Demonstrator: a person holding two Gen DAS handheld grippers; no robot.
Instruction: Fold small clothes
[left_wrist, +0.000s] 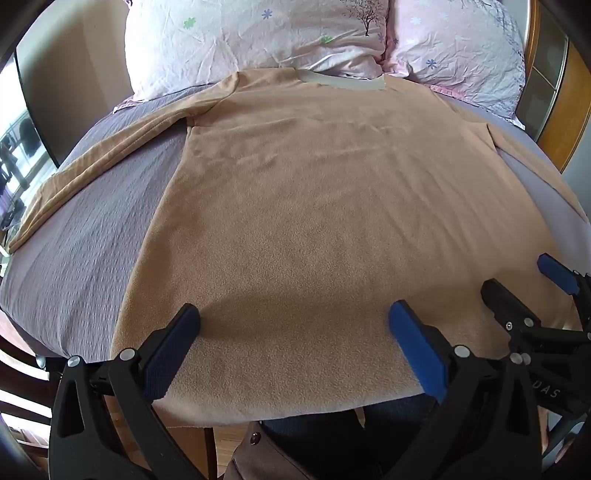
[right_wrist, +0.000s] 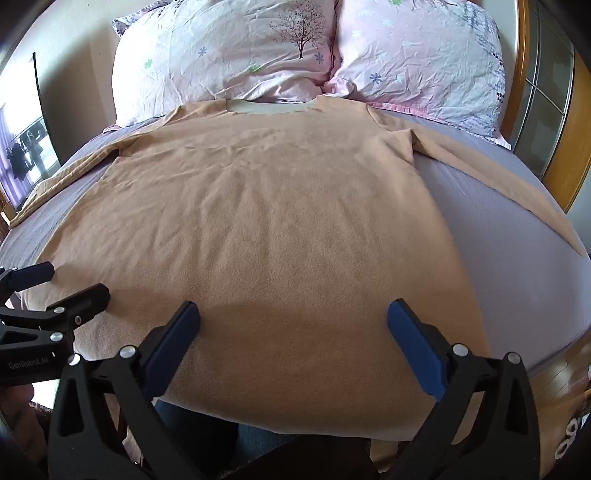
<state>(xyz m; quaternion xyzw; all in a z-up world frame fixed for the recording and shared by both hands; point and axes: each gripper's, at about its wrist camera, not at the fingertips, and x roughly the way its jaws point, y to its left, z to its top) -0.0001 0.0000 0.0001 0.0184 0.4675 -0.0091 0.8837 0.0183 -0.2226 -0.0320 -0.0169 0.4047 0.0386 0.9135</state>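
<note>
**Both grippers spread wide above the hem of the tan shirt**

I see from both wrist cameras a tan long-sleeved shirt (left_wrist: 317, 206) that lies flat on the bed, on a grey-lilac sheet (left_wrist: 92, 236); its pale collar (left_wrist: 341, 80) points away from me toward the two flowered pillows (left_wrist: 251, 37), and its hem hangs a little over the near edge of the bed.

My left gripper (left_wrist: 293, 345) has its two fingers wide apart, with nothing between them; it hovers over the hem, near the shirt's left side; I cannot tell whether the pads touch the cloth. My right gripper (right_wrist: 293, 345) is spread in the same way, also with nothing between its fingers, over the hem nearer the right side; in the left view the right gripper shows at the right edge, also with its fingers apart, and in the right view the left one shows at the left edge, so the two stand side by side.

The left sleeve (left_wrist: 92, 162) lies stretched out over the sheet toward the left; the right sleeve (right_wrist: 495, 177) lies stretched out toward the right; the body of the shirt has only small wrinkles. Behind the pillows on the right I see a wooden headboard (right_wrist: 565, 147); under the hem, dark trousers of a person (left_wrist: 332, 432) are visible.
</note>
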